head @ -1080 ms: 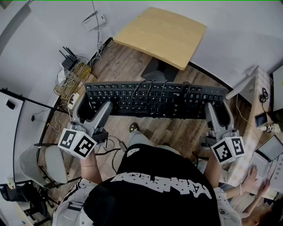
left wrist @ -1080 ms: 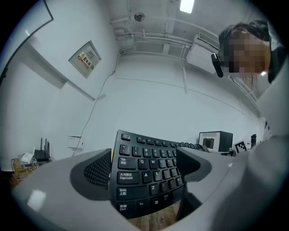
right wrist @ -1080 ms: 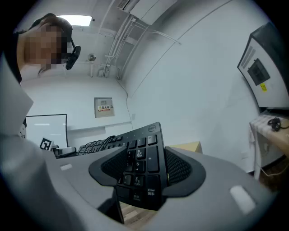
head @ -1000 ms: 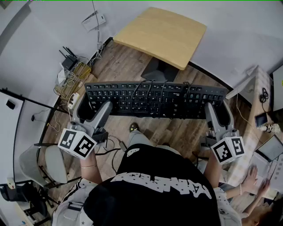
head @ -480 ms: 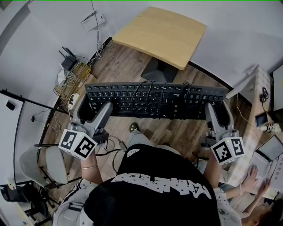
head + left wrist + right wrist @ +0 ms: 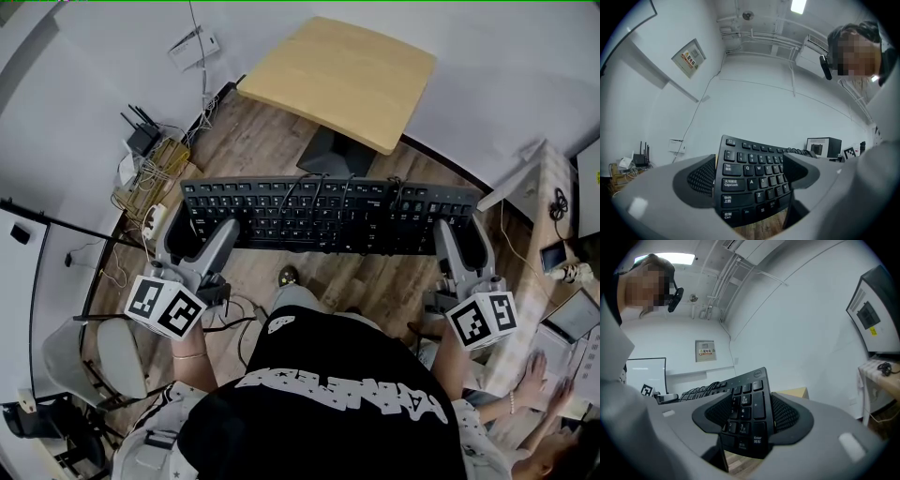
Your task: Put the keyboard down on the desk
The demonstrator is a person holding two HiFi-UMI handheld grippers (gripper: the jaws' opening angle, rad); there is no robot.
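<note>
- Keyboard (image 6: 328, 216): black, full-size, held lengthwise L-R in front of the person, keys up, roughly level; it is off the table, over the wood floor (image 6: 253, 141)
- Left hand-held gripper (image 6: 201, 223): jaws pinch the keyboard's left end. In the left gripper view one jaw sits on the key side by Tab/Caps Lock and the other against the far face, both touching
- Right hand-held gripper (image 6: 464, 230): jaws pinch the right end at the numpad. In the right gripper view the Enter key lies between the pads, with both pads in contact
- Cable (image 6: 314, 190): black, bunched in loops on the keyboard's rear edge near the middle
- Table (image 6: 342, 70): light wood top on a dark base, beyond the keyboard's far edge in the head view. It is near the keyboard but apart from it, and its top is bare
- Marker cubes (image 6: 165, 306) and (image 6: 483, 320): one at the rear of each gripper, close to the person's body
- Router (image 6: 141, 133): black w/ antennas, on the floor by the wall at left, amid loose wires
- Side bench (image 6: 562, 216): at right edge, carrying small devices and cords
</note>
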